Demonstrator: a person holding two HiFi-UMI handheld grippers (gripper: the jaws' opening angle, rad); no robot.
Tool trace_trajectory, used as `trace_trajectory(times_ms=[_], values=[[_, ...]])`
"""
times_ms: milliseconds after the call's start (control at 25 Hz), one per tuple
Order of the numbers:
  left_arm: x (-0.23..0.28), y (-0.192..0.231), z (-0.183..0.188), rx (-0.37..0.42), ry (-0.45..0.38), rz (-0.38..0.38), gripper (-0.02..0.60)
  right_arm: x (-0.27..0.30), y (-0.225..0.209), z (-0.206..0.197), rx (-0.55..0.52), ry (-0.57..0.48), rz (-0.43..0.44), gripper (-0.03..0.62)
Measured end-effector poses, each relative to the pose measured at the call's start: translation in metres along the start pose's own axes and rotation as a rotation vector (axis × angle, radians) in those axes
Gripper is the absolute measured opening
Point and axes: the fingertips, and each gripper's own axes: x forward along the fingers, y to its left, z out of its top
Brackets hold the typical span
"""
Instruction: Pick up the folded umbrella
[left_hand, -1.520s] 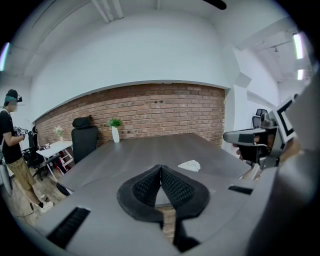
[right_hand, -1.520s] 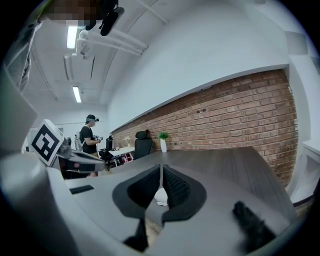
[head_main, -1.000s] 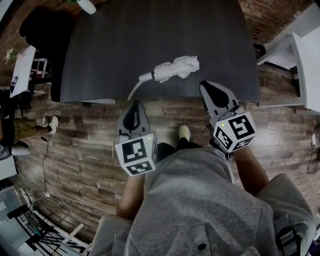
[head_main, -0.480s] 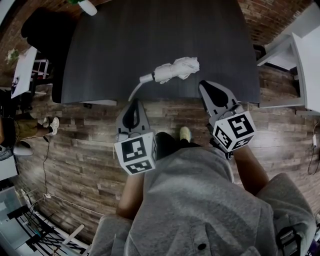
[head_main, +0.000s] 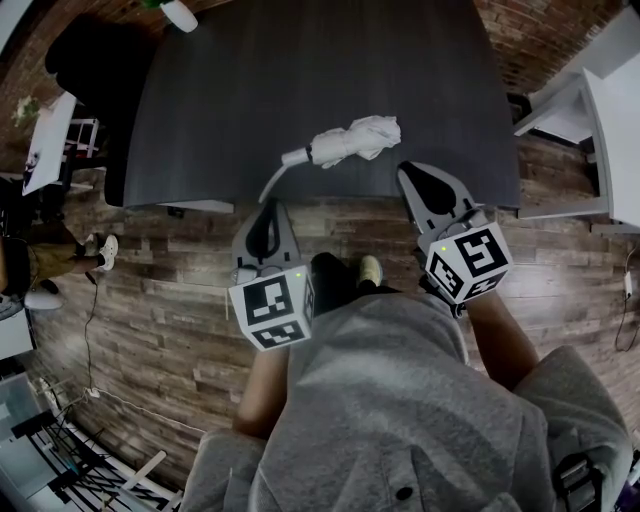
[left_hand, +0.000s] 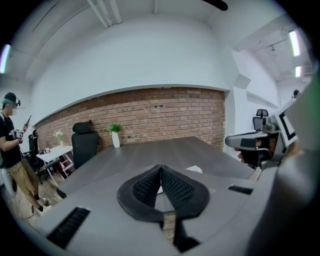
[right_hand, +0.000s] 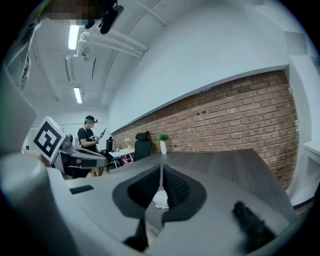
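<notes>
A white folded umbrella (head_main: 350, 139) lies near the front edge of the dark table (head_main: 250, 80), its handle to the left with a strap hanging over the edge. My left gripper (head_main: 268, 206) hovers over the floor just short of that edge, left of the umbrella, jaws shut and empty. My right gripper (head_main: 413, 171) reaches the table's edge just right of the umbrella, also shut with nothing held. Through the left gripper's (left_hand: 160, 168) jaws a bit of the umbrella (left_hand: 195, 169) shows. The right gripper view has its gripper (right_hand: 161, 167) shut, with the umbrella (right_hand: 160, 199) behind the jaws.
A white vase with a plant (left_hand: 115, 135) stands at the table's far end beside a black office chair (left_hand: 84, 144). A person (left_hand: 12, 145) stands to the left by a small white table (head_main: 42, 140). A white desk (head_main: 610, 130) is at the right.
</notes>
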Motion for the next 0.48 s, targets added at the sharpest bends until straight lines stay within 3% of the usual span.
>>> trace_trajectory(times_ms=[480], values=[[0.0045, 0.0062, 0.0007, 0.003, -0.002, -0.002, 0.015, 0.0099, 0.0023, 0.0018, -0.008, 0.005, 0.010, 0.031]])
